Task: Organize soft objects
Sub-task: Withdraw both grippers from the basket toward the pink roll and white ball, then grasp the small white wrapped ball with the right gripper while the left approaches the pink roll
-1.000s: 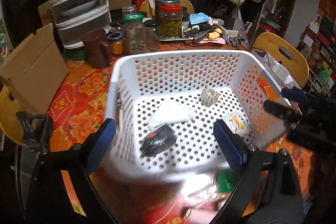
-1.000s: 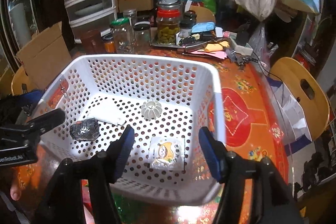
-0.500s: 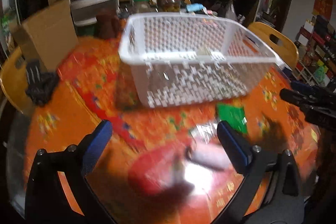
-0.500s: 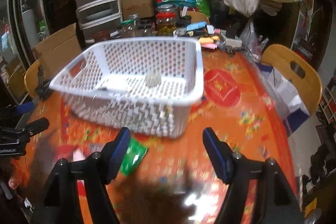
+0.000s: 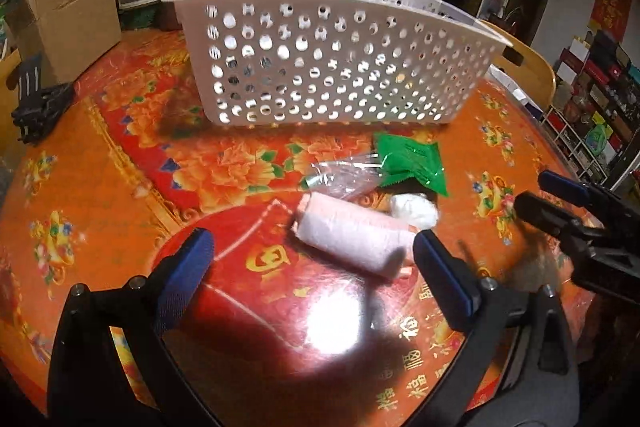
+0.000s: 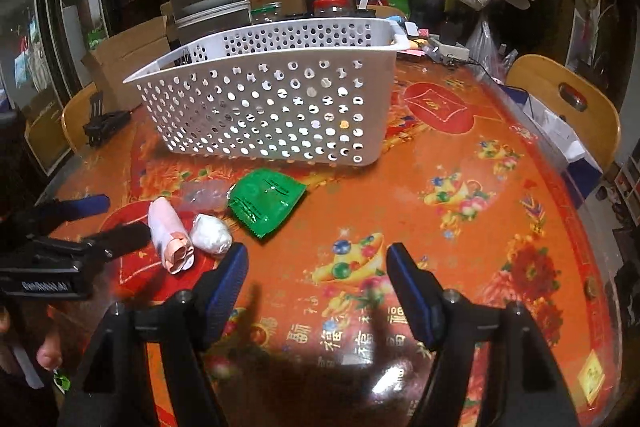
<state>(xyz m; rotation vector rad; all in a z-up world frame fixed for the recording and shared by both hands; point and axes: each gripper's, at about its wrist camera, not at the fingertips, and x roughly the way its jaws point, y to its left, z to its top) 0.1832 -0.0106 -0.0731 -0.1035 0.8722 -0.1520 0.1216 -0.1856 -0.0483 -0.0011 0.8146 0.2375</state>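
A white perforated basket (image 5: 320, 67) (image 6: 272, 99) stands on the orange patterned table. In front of it lie a rolled pink cloth (image 5: 352, 235) (image 6: 170, 231), a white wrapped ball (image 5: 414, 209) (image 6: 210, 233), a green packet (image 5: 410, 161) (image 6: 264, 201) and a clear plastic wrapper (image 5: 344, 175) (image 6: 202, 197). My left gripper (image 5: 312, 275) is open and empty, low over the table, with the pink roll between its fingers. My right gripper (image 6: 316, 287) is open and empty, to the right of the white ball; it also shows in the left wrist view (image 5: 560, 203).
Jars, drawer units, bags and cardboard boxes (image 5: 72, 15) crowd the far side behind the basket. A black clip (image 5: 36, 107) lies at the table's left edge. A wooden chair (image 6: 568, 107) stands at the right.
Both grippers have pulled back from over the basket and dropped low toward the table. The loose items in front of the basket now lie close ahead, the pink roll between my left fingers.
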